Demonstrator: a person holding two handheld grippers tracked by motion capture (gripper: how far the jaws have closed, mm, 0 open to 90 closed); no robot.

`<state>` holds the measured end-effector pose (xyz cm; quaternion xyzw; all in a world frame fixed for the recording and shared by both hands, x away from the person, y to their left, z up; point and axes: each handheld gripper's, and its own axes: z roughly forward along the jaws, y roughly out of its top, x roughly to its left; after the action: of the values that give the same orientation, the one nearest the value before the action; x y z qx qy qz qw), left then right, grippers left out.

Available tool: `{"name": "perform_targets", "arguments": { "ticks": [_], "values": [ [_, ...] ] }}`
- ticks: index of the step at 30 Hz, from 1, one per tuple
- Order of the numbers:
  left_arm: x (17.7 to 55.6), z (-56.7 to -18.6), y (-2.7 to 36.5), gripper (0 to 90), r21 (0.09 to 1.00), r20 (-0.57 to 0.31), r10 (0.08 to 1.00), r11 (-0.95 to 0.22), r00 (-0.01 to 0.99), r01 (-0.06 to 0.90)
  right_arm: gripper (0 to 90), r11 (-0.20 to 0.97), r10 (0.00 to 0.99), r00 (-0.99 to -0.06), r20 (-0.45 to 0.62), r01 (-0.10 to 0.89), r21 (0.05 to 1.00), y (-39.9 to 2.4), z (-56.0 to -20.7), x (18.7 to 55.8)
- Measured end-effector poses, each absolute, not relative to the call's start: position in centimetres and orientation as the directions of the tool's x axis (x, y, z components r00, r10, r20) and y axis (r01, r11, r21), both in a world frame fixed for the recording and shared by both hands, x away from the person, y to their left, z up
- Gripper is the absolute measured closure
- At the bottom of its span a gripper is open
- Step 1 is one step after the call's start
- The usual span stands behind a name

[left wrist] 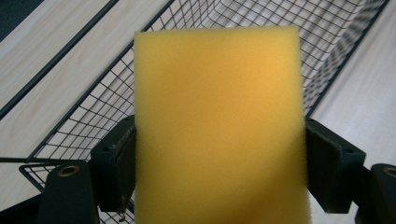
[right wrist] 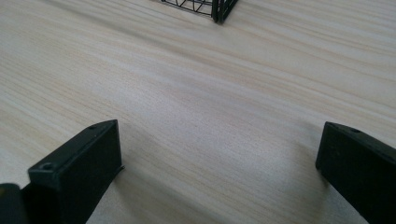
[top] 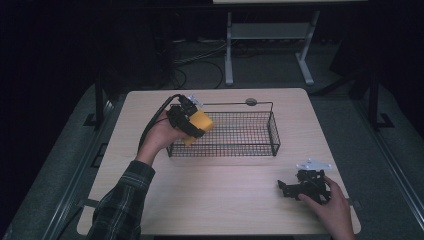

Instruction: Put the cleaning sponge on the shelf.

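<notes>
A yellow sponge block (top: 199,125) (left wrist: 219,126) is clamped between the jaws of my left gripper (top: 192,126) (left wrist: 219,172), held over the left end of a black wire basket (top: 260,131) (left wrist: 327,42). Both pads press on the sponge's sides. The sponge hangs above the basket's mesh floor. My right gripper (top: 286,188) (right wrist: 219,172) rests low on the wooden table (top: 220,185) (right wrist: 196,93) at the front right, jaws wide open with nothing between them. A corner of the basket (right wrist: 217,9) lies far ahead of it.
The basket stands mid-table toward the back, with a thin handle rail along its far side. A round grommet (top: 251,102) sits in the tabletop behind it. A metal table frame (top: 270,40) stands on the floor beyond.
</notes>
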<state>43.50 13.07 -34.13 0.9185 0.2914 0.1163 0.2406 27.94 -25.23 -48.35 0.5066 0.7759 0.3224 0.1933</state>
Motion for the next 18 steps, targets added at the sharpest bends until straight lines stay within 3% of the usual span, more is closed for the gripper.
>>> {"name": "perform_targets", "arguments": {
  "ticks": [18],
  "values": [
    [46.9, -36.6, 13.7, 22.5, 0.496, 0.061, 0.647, -0.681, 0.760, 0.539, 0.0, 0.278, 0.911, -0.411, 0.027, 0.662, 0.696, -25.2, -48.4, 27.9]
  ]
}}
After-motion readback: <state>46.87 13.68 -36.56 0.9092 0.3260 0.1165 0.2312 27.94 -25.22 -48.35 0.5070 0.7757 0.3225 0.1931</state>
